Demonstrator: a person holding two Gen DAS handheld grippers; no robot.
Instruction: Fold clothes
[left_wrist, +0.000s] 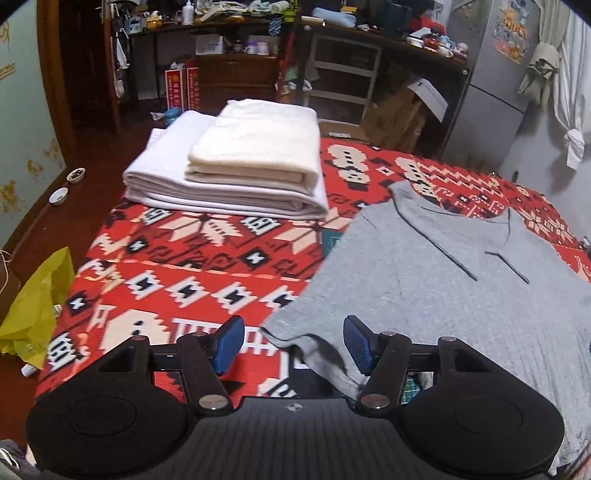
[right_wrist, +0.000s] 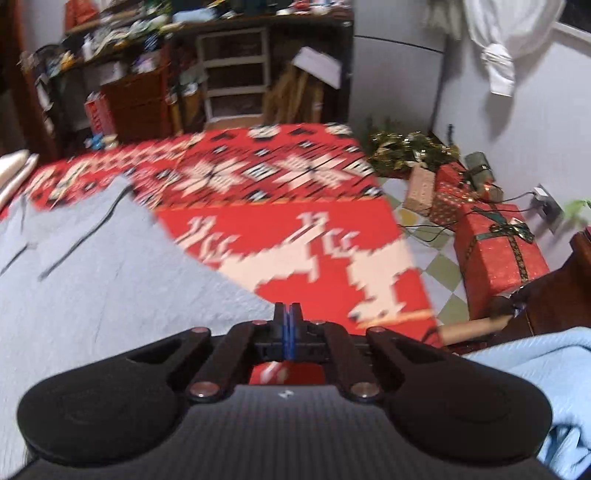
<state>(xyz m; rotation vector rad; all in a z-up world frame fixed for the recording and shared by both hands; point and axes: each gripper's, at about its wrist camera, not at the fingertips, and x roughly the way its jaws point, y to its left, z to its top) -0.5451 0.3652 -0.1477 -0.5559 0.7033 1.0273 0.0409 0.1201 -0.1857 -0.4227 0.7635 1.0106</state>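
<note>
Garment: a grey ribbed knit top with dark-trimmed neckline (left_wrist: 461, 295) lies spread flat on the red, white and black patterned blanket (left_wrist: 177, 280) that covers the worktop, neckline toward the far edge; in the right wrist view the same top (right_wrist: 92, 277) fills the left of the picture.

Near corner: a sleeve or hem corner of the top (left_wrist: 314, 347) sits rumpled between the blue pads of the left gripper.

Left gripper (left_wrist: 293, 345): fingers spread wide, straddling that corner and not pinching it.

Right gripper (right_wrist: 287, 325): pads pressed together; no cloth visible between them; it sits at the top's right edge, over bare blanket. That view is blurred.

Step in hand: judged the start of the fold, with the left side lining up for its first grasp.

Next move calls for: closing the left pads on the corner; the right gripper would need to open and take the matching edge so both sides lift evenly.

Surroundings: a folded cream blanket on a folded white sheet (left_wrist: 236, 173) rests at the far left of the worktop, well apart from the top.
</note>
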